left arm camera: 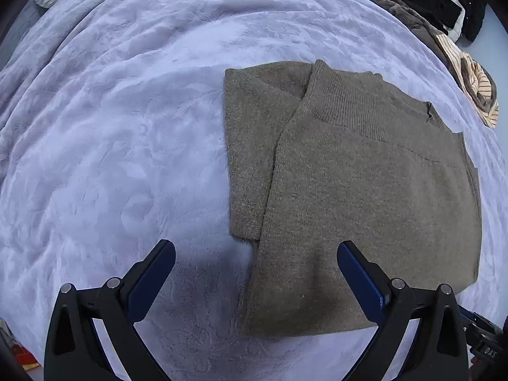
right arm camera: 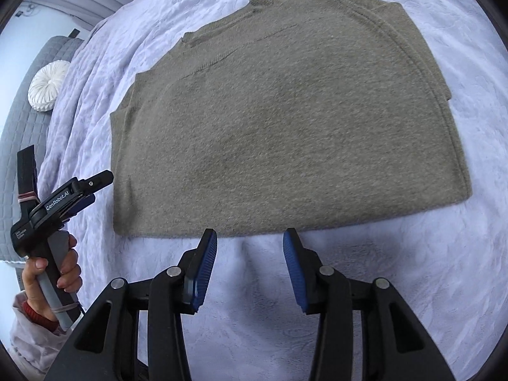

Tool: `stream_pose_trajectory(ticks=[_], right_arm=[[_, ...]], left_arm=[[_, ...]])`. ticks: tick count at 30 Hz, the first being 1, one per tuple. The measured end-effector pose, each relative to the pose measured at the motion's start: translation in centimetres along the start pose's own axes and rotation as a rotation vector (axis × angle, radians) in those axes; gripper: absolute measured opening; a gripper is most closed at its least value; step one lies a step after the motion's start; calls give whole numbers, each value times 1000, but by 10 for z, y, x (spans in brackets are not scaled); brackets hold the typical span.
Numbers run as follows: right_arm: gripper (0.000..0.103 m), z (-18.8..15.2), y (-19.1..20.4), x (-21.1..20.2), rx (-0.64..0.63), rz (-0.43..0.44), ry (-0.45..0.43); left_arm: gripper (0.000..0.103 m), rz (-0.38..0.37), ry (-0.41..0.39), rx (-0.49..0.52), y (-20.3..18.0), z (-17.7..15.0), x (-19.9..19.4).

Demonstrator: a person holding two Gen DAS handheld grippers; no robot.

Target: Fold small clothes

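An olive-brown knit sweater (left arm camera: 365, 197) lies folded flat on the lavender bedspread (left arm camera: 111, 127), with its ribbed collar towards the far side. My left gripper (left arm camera: 255, 250) is open wide and empty, hovering over the sweater's near left corner. In the right wrist view the sweater (right arm camera: 279, 120) fills the middle. My right gripper (right arm camera: 250, 238) is open and empty, just short of the sweater's near edge. The left gripper (right arm camera: 95, 187), held by a hand, also shows at the left of the right wrist view, beside the sweater's left edge.
A heap of other clothes (left arm camera: 460, 63), striped, brown and black, lies at the bed's far right edge. A white round cushion (right arm camera: 47, 87) rests against the grey quilted headboard (right arm camera: 19, 133) at the left. The bedspread (right arm camera: 381, 285) surrounds the sweater.
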State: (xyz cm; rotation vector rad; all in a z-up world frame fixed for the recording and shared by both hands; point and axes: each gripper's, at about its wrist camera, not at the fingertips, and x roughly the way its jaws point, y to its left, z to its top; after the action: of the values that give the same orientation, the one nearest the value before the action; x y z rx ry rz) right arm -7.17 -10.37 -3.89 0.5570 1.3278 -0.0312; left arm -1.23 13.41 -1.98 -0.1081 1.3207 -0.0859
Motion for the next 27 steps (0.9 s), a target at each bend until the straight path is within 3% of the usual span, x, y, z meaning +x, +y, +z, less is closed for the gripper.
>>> stream_pose_trajectory(ticks=[15,27], right_arm=[[47,-7,21,21,33,50,52],[47,-6,55,58,99,204,90]], left_arm=[[102,8,17,12,8,-8,-1],[102,0,53,-47,46,-16,7]])
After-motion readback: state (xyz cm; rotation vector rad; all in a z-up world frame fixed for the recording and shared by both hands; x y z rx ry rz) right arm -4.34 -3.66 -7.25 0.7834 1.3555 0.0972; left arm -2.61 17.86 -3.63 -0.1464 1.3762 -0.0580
